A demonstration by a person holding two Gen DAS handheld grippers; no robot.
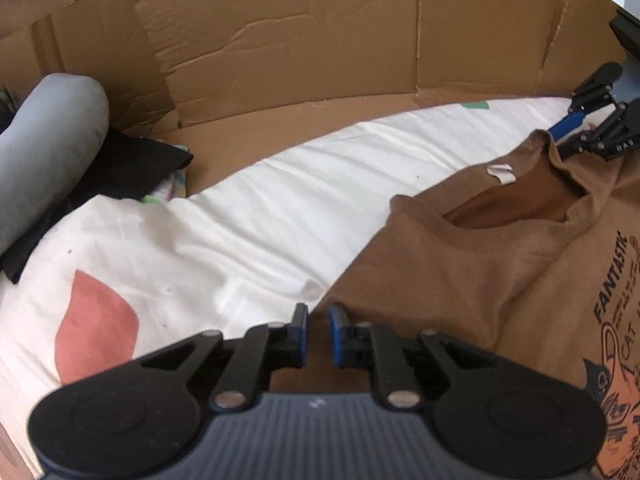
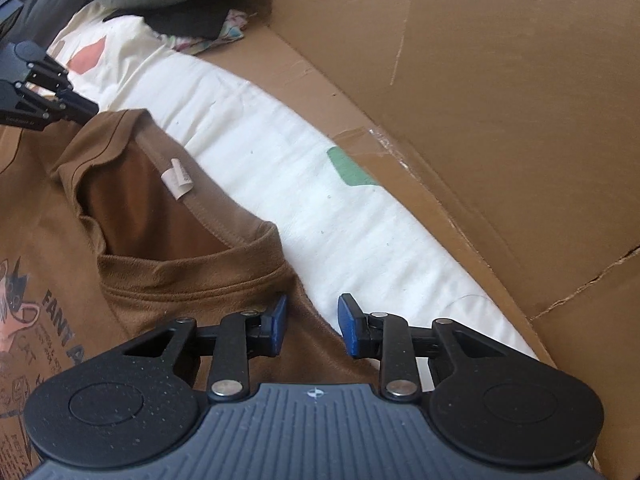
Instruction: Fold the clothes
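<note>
**Brown T-shirt laid on a white sheet, one gripper at each shoulder**

A brown T-shirt is shown spread front-up on a white sheet, its neck opening turned toward the cardboard wall. A white label is seen curled inside the back of the collar. Dark lettering and an orange cat print are carried on the chest.

The left gripper is placed at the shirt's edge where brown cloth meets the sheet; its blue pads are drawn close together, a narrow gap being left, with brown fabric seen in that gap. Whether the cloth is actually pinched cannot be told.

The right gripper is held at the opposite shoulder, just beside the collar. Its fingers are spread apart, one pad over brown fabric, the other over the shirt's edge at the sheet, and nothing is clamped.

The sheet is marked by a red patch and a green patch. Farther off, a grey cushion is seen resting over black cloth near the cardboard corner.
</note>
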